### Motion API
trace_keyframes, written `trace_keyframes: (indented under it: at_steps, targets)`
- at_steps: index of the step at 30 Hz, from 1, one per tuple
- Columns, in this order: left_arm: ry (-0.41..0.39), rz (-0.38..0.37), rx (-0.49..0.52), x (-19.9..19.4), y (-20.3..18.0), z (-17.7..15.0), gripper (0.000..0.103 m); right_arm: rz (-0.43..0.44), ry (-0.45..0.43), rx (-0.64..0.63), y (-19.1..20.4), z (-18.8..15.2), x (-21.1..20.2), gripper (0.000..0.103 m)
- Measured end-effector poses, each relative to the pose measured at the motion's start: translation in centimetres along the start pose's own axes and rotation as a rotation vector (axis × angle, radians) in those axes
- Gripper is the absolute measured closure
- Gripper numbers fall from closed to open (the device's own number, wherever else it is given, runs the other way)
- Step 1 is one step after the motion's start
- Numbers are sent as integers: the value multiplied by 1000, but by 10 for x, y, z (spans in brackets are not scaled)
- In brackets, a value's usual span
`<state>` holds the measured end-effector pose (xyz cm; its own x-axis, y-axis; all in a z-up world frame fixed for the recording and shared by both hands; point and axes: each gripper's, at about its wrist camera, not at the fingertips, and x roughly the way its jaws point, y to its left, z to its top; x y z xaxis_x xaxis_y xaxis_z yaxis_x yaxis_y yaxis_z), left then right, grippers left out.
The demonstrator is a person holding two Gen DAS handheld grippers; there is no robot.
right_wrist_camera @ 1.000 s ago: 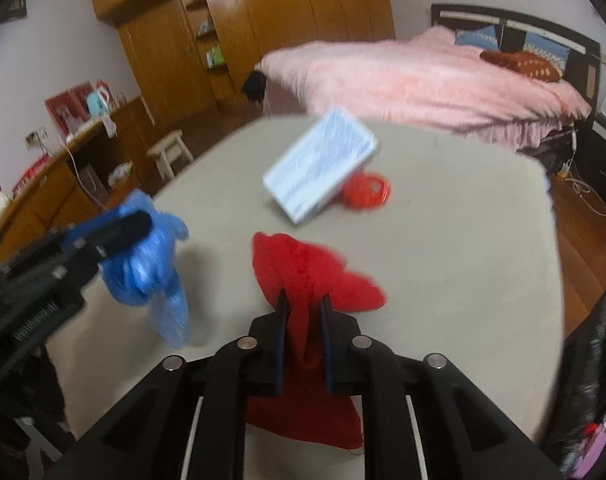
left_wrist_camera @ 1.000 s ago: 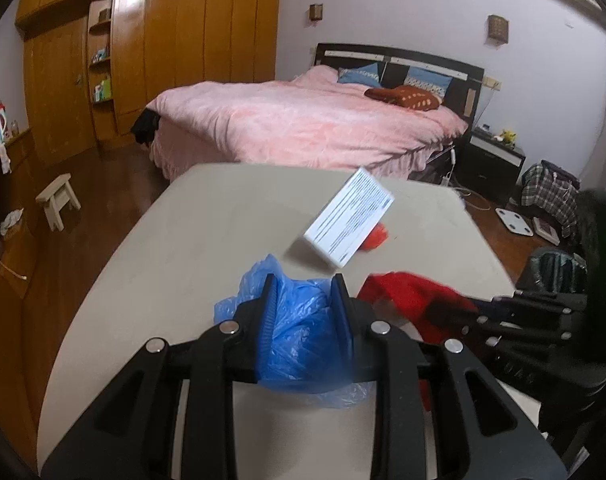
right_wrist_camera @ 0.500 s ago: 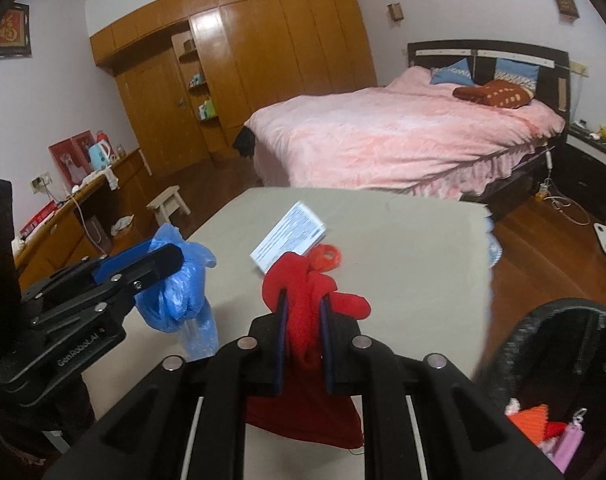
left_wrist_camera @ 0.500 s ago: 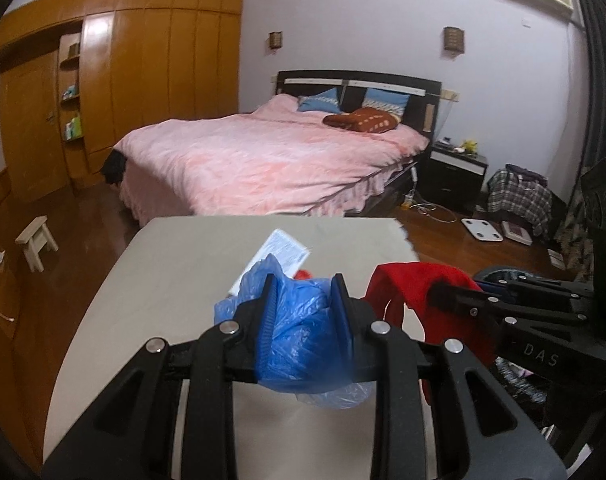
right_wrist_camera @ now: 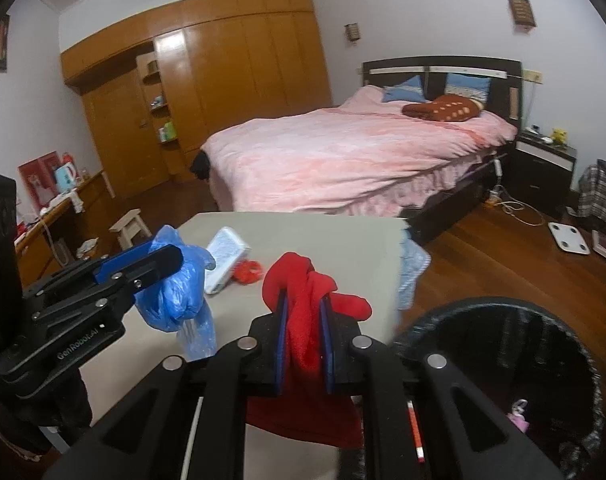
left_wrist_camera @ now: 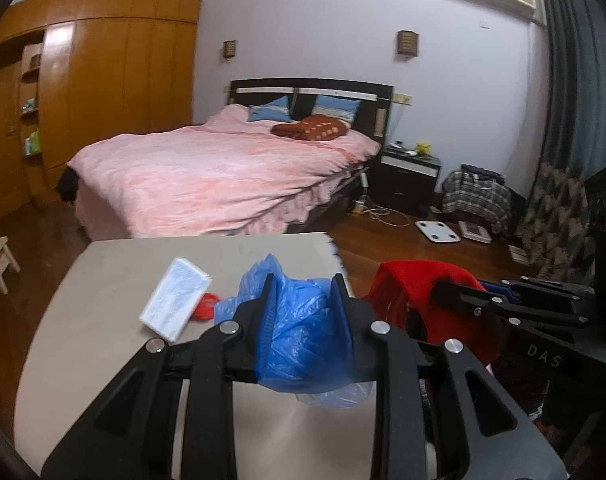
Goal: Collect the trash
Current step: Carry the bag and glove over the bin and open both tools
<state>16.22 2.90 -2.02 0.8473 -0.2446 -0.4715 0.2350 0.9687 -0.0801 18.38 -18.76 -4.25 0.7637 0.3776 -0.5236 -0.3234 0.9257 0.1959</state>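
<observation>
A: Progress on the trash?
B: Partly done. Two pieces lifted clear of the table [right_wrist_camera: 303, 236]: a blue plastic bag [left_wrist_camera: 303, 332] and a red cloth [right_wrist_camera: 309, 312]. Both carried in the air, neither yet dropped. Bin [right_wrist_camera: 499, 364] just beside the table's near right corner, a few items already visible inside.

A: Left on the table?
B: A white packet [right_wrist_camera: 227, 258] and a small red crumpled piece [right_wrist_camera: 247, 271], touching or nearly so, near the far left part. Also a red-tipped stick [right_wrist_camera: 415, 428] under the right gripper; whether trash, cannot tell.

A: Left gripper [left_wrist_camera: 303, 300]?
B: Narrowly parted, clenched on the crumpled blue plastic bag, bunched between the pads with a tail hanging below.

A: Right gripper [right_wrist_camera: 303, 312]?
B: Almost fully closed, pinching the red cloth, folds spilling above and below the pads. Positioned near the bin rim, not over the opening.

A: Next?
B: Likely release over the bin, then return for the packet and red piece.
</observation>
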Motion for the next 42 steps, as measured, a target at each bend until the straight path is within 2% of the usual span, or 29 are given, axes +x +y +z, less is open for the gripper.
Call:
trace_keyframes:
  at_steps: [18,31,33,36,37,39,41,42]
  targets:
    - [14,-215,97,59,-107,-3,77,-198,-29,91,-101,-20,-48,89]
    - [51,-297,145,99,-162,-13,77,-301,-18,163,-156,-41,-63,89]
    - [63,-309,149,106,-169,-15,76,-310,-4,167,-161,-44,-61,86]
    - [80,-332,151,114,-175,-16,67,-344,35,175,-168,-50,-56,82]
    - [87,-339,151,116,-176,-17,58,-361,50,172,-170,-53,-55,78]
    - [92,-341,152,117,-175,-20,52,-383,69,171,-173,-59,-54,71]
    - [98,-340,150,118,-174,-22,48,-393,81,188,-178,-65,-54,58]
    - [101,-335,148,119,-173,-23,44,-398,83,194,-179,-67,-55,57]
